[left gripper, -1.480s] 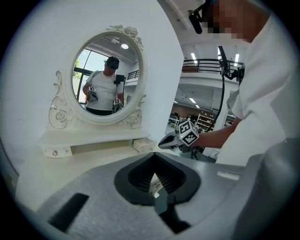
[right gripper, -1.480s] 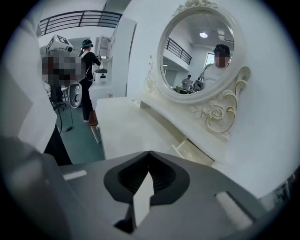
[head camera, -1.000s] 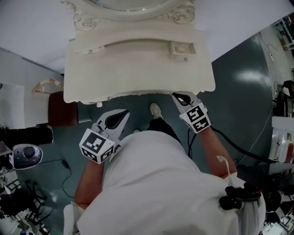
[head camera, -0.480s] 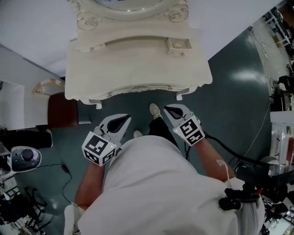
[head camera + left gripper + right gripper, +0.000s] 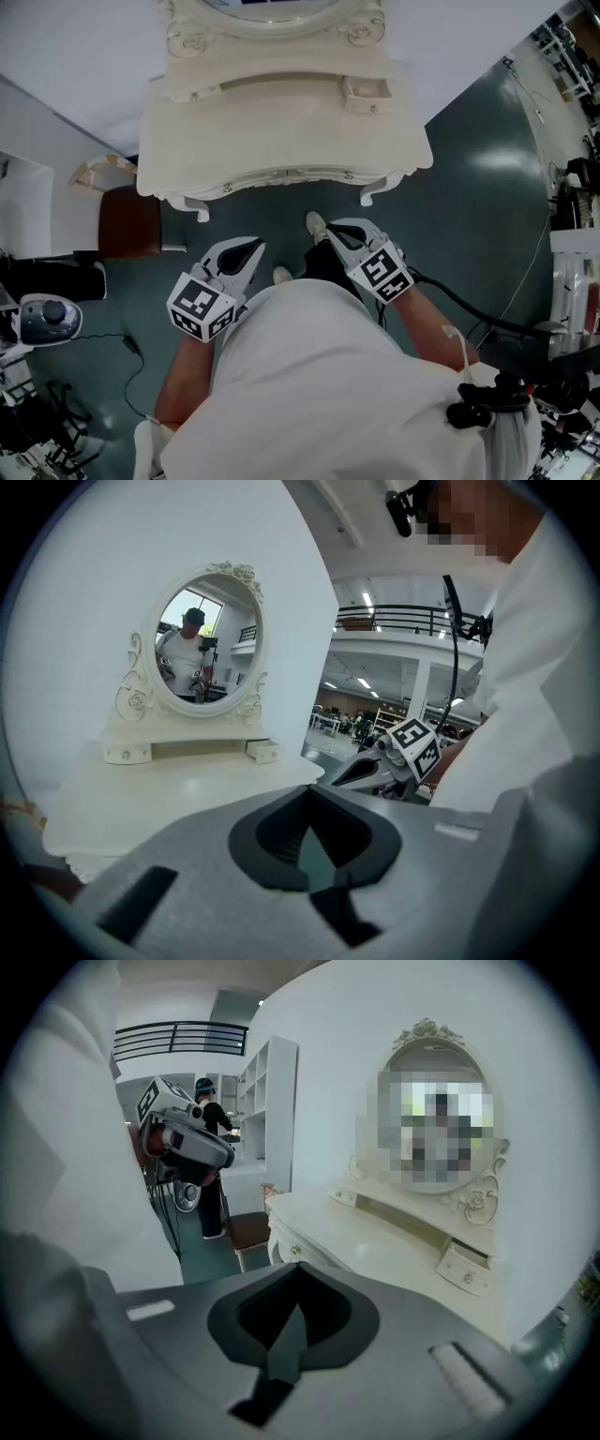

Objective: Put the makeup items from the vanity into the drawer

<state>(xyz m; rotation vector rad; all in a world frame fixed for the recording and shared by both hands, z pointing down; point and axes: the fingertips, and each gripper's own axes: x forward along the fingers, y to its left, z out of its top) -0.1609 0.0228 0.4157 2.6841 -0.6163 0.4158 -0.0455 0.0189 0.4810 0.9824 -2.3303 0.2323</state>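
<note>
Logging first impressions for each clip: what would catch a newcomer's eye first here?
The ornate white vanity fills the top of the head view, with an oval mirror and nothing showing on its top. A small drawer on its right appears pulled out. Below it, the left gripper and right gripper hang before the person's white shirt, fingers together, holding nothing.

The vanity (image 5: 281, 131) looks smooth cream-painted wood; the floor (image 5: 487, 187) glossy dark green.
</note>
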